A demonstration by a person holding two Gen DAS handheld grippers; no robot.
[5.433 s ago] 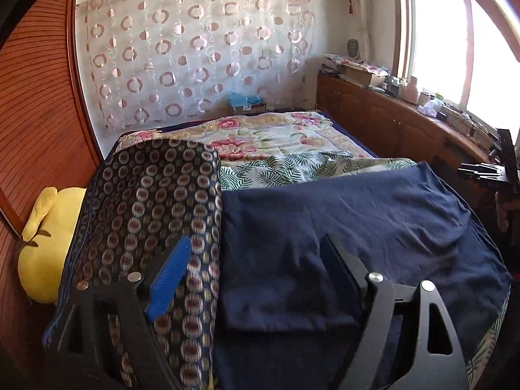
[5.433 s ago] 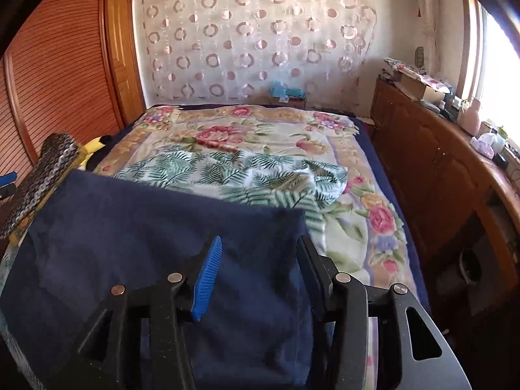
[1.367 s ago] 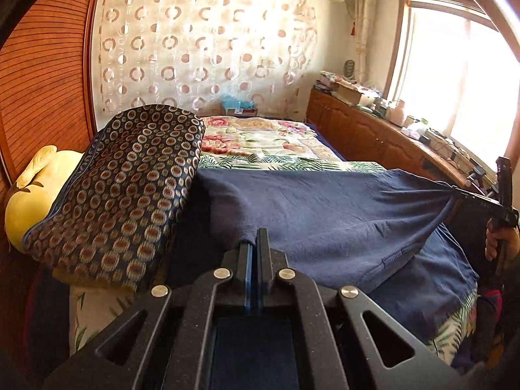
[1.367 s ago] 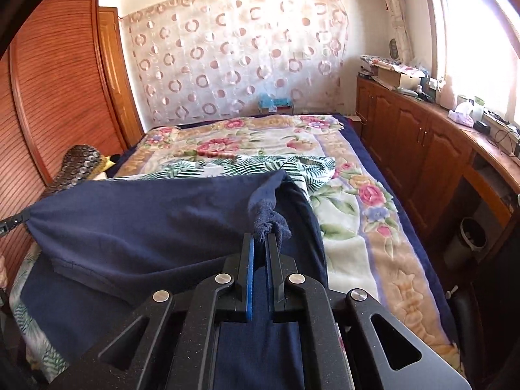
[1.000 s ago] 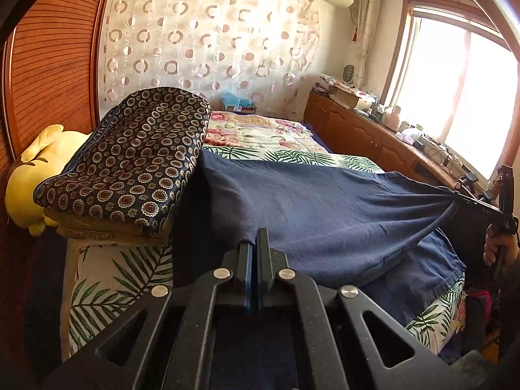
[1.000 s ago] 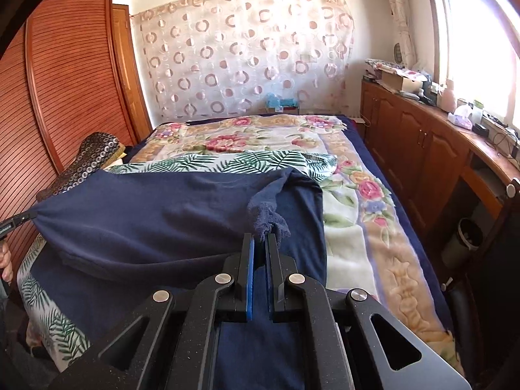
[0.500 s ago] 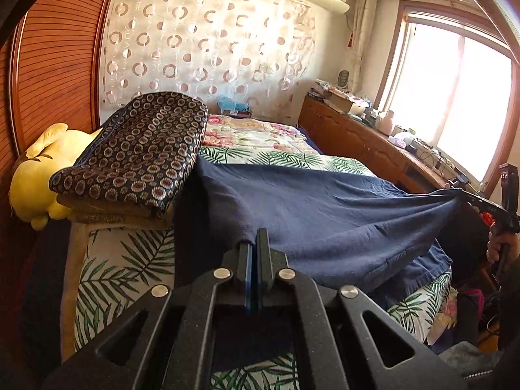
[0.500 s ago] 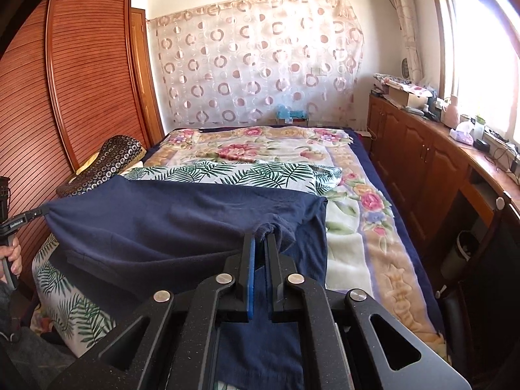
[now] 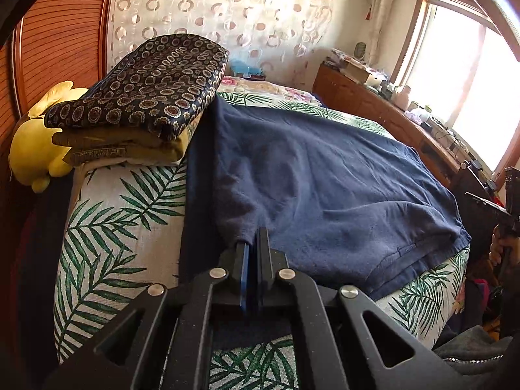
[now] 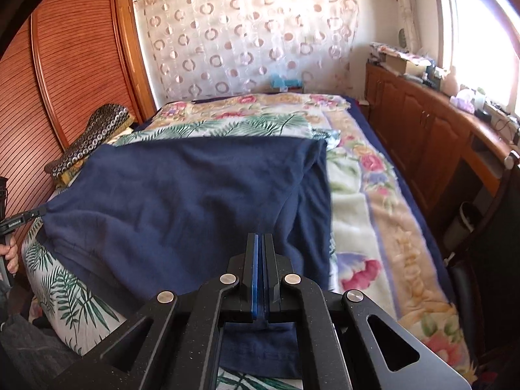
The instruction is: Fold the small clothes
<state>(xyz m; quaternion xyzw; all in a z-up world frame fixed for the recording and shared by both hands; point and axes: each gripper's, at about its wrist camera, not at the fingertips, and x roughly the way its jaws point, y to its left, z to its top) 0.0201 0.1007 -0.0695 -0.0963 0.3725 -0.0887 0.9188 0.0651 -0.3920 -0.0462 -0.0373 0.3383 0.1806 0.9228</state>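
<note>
A navy garment [image 9: 325,175] lies folded over on the palm-leaf sheet [image 9: 123,214] near the bed's front edge. My left gripper [image 9: 253,243] is shut on its near left corner, and the cloth bunches into the tips. In the right wrist view the same left gripper [image 10: 40,212] holds that corner taut at the far left. My right gripper [image 10: 260,237] is shut too. The folded upper layer [image 10: 195,195] has an edge that runs right up to these tips, with the lower layer under the fingers.
Patterned cushions [image 9: 146,87] sit stacked at the bed's left, beside a yellow plush toy [image 9: 32,149]. A floral blanket [image 10: 373,195] covers the right and far side of the bed. Wooden cabinets [image 10: 422,123] line the window wall, and slatted wardrobe doors [image 10: 74,65] stand on the left.
Both grippers, open over the flat garment at first, closed on its corners and lifted it. In the last second they came down, and the taut upper layer now rests slack on the bed.
</note>
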